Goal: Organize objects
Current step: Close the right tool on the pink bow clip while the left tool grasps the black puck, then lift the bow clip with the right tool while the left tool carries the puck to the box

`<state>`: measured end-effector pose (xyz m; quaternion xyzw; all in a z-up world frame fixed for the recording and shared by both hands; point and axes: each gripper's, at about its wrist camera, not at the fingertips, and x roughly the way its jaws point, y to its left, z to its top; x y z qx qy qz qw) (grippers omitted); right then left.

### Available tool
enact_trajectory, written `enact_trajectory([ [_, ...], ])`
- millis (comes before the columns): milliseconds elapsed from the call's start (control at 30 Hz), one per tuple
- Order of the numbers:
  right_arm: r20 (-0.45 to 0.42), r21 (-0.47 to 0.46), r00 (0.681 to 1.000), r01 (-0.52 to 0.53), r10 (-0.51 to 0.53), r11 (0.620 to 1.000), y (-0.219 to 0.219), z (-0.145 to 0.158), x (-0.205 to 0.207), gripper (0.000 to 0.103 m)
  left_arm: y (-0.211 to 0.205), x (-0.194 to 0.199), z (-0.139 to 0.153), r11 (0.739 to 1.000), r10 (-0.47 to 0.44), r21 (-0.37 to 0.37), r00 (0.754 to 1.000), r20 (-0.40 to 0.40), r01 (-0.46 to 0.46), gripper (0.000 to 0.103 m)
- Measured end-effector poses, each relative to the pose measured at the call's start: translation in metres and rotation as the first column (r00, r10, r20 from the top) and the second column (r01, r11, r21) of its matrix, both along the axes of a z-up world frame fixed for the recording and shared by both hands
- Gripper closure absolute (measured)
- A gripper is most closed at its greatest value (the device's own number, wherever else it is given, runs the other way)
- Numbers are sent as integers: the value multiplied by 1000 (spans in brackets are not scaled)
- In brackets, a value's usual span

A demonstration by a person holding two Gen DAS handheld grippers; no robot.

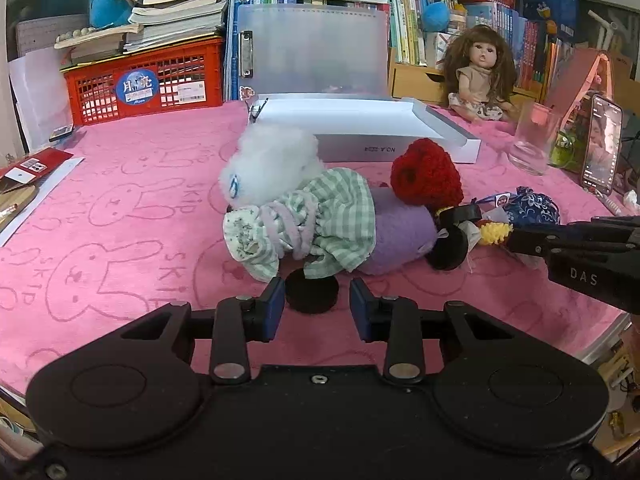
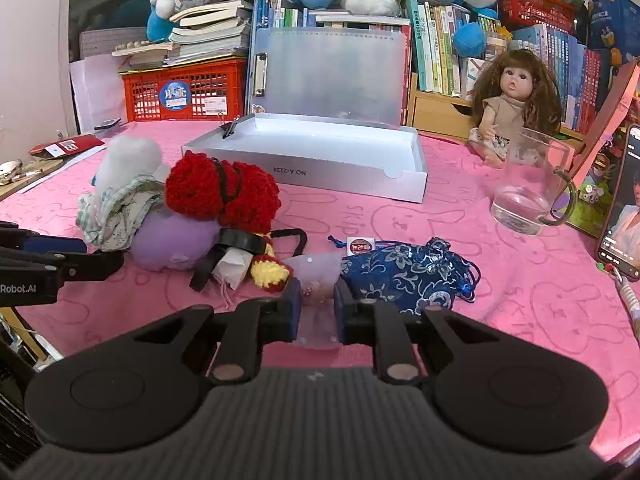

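Observation:
A plush toy [image 1: 304, 220] with white fluffy hair, a green checked dress and a purple body lies on its side on the pink cloth [image 1: 120, 240]. My left gripper [image 1: 316, 304] is shut on its black round foot [image 1: 312, 294]. A red crocheted toy [image 2: 220, 190] leans on the plush. My right gripper [image 2: 316, 306] is shut on a small translucent pouch [image 2: 318, 276]. A blue brocade drawstring bag [image 2: 408, 276] lies just right of it. An open white box [image 2: 320, 160] stands behind them. The right gripper [image 1: 516, 240] enters the left wrist view from the right.
At the back right sit a doll [image 2: 512, 108], a glass mug [image 2: 528, 196] and a lit phone [image 2: 624, 208]. A red crate [image 2: 184, 88] with stacked books stands back left. Red cards [image 1: 28, 168] lie at the left edge.

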<state>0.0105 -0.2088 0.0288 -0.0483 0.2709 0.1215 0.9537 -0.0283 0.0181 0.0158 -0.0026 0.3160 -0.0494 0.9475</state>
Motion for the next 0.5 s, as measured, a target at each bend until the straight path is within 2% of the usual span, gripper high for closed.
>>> enact_trajectory([
  [133, -6, 3, 1000, 8, -8, 1000, 0, -1, 5, 78, 0, 3, -3, 1000, 4, 2, 1000, 2, -4, 69],
  [267, -5, -8, 1000, 4, -4, 1000, 1, -3, 9, 64, 2, 7, -5, 1000, 8, -12, 1000, -1, -8, 69],
  [500, -13, -4, 1000, 0, 0, 1000, 1, -4, 11, 64, -1, 11, -7, 1000, 9, -13, 1000, 13, -9, 68],
])
